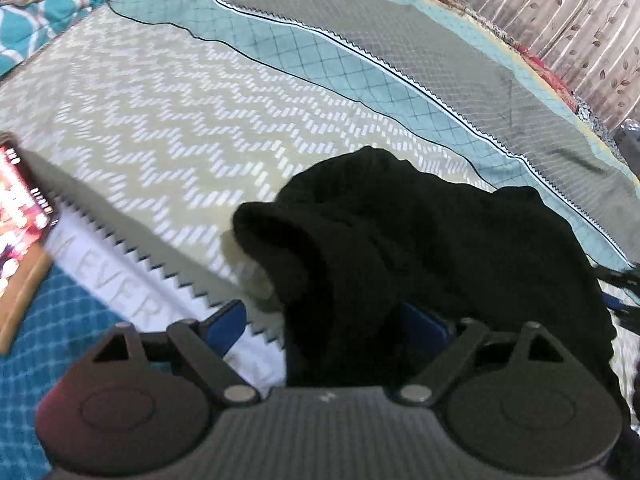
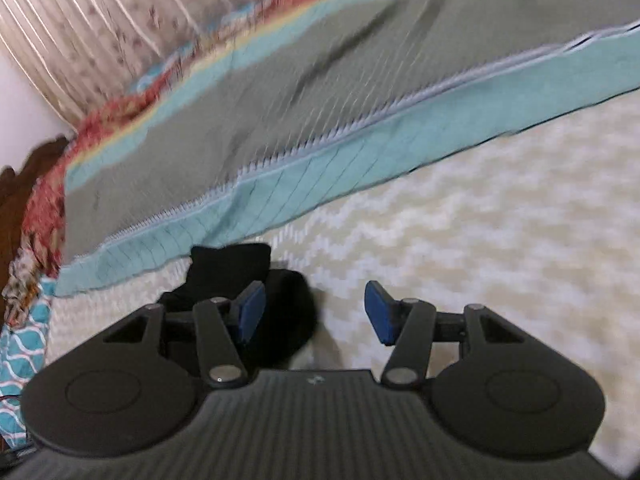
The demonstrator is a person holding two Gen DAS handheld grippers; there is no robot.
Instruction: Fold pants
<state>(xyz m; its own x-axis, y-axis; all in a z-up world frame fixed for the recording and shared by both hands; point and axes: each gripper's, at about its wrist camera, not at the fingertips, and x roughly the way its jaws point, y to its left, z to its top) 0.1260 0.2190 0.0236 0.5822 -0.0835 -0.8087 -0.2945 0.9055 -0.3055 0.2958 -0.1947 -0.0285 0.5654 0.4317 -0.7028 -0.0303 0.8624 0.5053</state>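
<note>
Pants point(image 1: 420, 260) bunched on bed point(image 1: 160, 128), draped btwn my wide-open left tongs point(image 1: 332, 320), nearest; right tongs point(image 2: 314, 312) half open, empty, pants just left.

- The pants point(image 1: 400, 248) lie bunched on the bedspread point(image 1: 168, 120).
- A phone point(image 1: 20, 212) lies well left of the pants, at the bedspread's edge.
- Behind the pants, beyond the bedspread, hangs a curtain point(image 1: 560, 20).
</note>
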